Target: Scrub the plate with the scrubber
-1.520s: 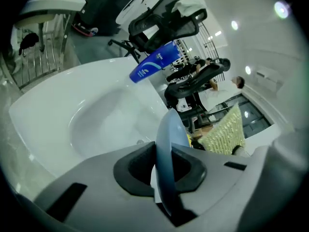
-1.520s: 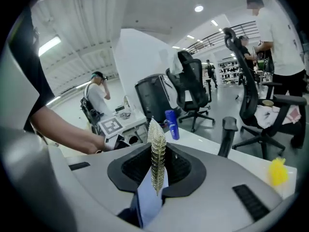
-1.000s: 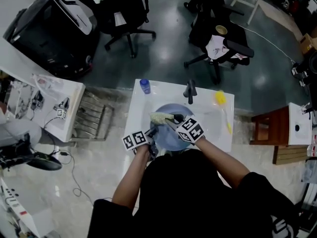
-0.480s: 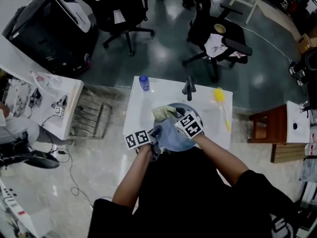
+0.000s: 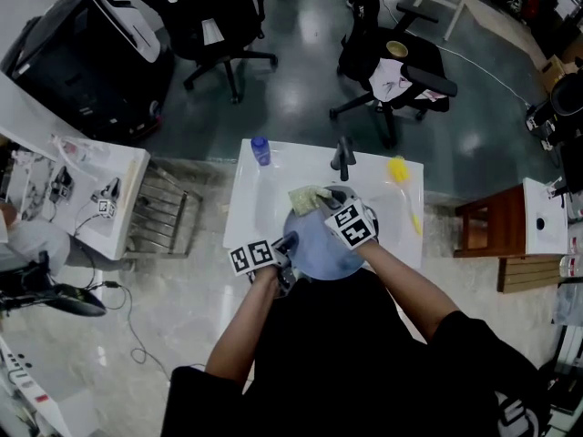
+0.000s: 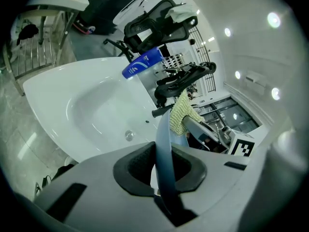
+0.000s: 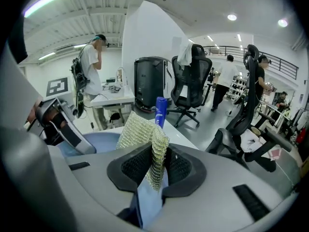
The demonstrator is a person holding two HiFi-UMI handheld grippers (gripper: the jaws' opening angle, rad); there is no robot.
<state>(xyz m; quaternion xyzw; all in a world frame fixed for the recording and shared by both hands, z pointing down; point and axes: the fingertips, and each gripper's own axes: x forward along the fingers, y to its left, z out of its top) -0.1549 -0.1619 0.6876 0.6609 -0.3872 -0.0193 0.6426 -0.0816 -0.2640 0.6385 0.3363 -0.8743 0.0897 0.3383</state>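
The left tongs (image 6: 161, 166) are clamped on the rim of the plate (image 6: 163, 134), which stands edge-on between the pads and runs up toward 12 o'clock in the left gripper view. The right tongs (image 7: 155, 166) are clamped on the scrubber (image 7: 140, 129), a yellow-green mesh that sticks up out of the pads. A blue strip sits under it between the pads; I cannot tell whether that is the plate.

In the head view the left tongs (image 5: 285, 242) hold the blue plate (image 5: 314, 253) at its 9 o'clock rim, and the right tongs (image 5: 330, 206) reach in over it from 3 o'clock. The scrubber (image 5: 308, 198) lies against the plate's rim at about 11 o'clock. The plate is tilted over the sink (image 5: 264, 209), set in a white counter (image 5: 239, 221).

On the counter, a dark tap (image 5: 342, 157) stands at 12 o'clock. A blue bottle (image 5: 260, 150) stands at the 11 o'clock corner. A yellow brush (image 5: 401, 176) lies at 2 o'clock, well apart from the plate.

Beyond the counter, two black chairs (image 5: 219, 25) stand on the grey floor at 11 and 1 o'clock. A metal rack (image 5: 168, 212) stands just beside the counter at 9 o'clock.
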